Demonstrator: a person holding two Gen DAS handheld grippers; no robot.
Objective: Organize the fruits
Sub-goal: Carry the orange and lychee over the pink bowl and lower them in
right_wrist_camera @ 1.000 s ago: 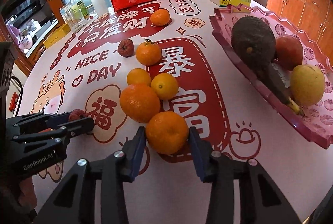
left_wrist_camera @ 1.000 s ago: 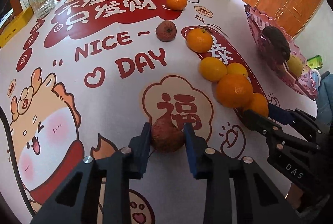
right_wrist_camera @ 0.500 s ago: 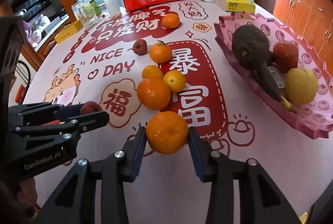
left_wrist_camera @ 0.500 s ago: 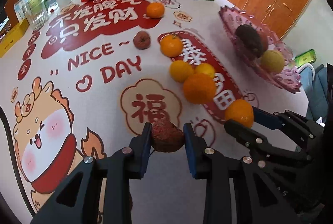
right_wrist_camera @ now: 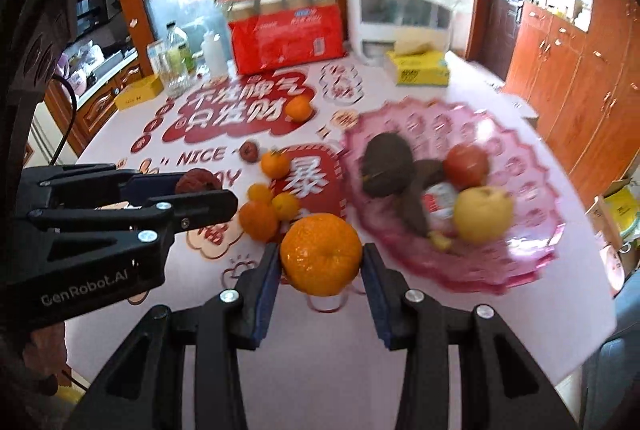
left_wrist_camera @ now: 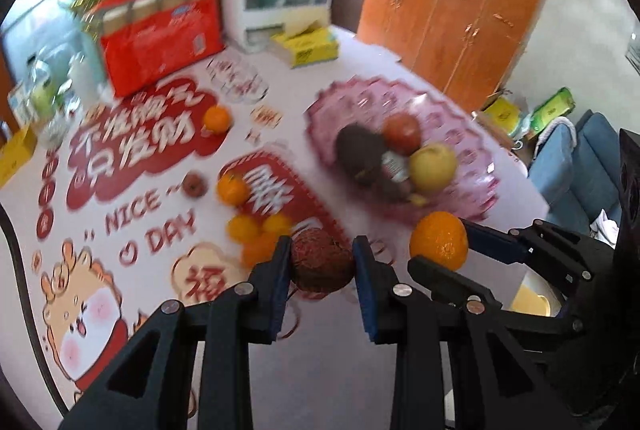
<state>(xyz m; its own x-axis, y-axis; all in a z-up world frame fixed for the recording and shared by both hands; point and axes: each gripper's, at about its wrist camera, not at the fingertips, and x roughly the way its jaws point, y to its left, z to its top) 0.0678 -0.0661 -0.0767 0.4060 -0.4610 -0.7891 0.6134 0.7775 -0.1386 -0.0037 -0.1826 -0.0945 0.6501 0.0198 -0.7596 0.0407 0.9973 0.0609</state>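
My left gripper [left_wrist_camera: 320, 262] is shut on a wrinkled dark red fruit [left_wrist_camera: 322, 264] and holds it high above the table; it also shows in the right wrist view [right_wrist_camera: 200, 181]. My right gripper [right_wrist_camera: 320, 262] is shut on an orange [right_wrist_camera: 321, 253], also lifted; the orange shows in the left wrist view [left_wrist_camera: 439, 240]. The pink fruit plate [right_wrist_camera: 532, 166] lies ahead to the right with a dark avocado [right_wrist_camera: 386, 166], a red fruit [right_wrist_camera: 466, 166] and a yellow fruit [right_wrist_camera: 483, 214]. Several oranges [right_wrist_camera: 260, 220] and another dark red fruit [right_wrist_camera: 249, 151] lie on the tablecloth.
A red package [right_wrist_camera: 286, 38], a white appliance [right_wrist_camera: 404, 14], a yellow tissue box [right_wrist_camera: 418, 70] and bottles [right_wrist_camera: 176, 54] stand at the table's far edge. A lone orange [right_wrist_camera: 299, 108] lies near the package. Wooden cabinets [right_wrist_camera: 568, 70] stand to the right.
Both grippers have risen well above the table with their fruit and swung toward the pink plate. The view now looks down on the table from higher up.
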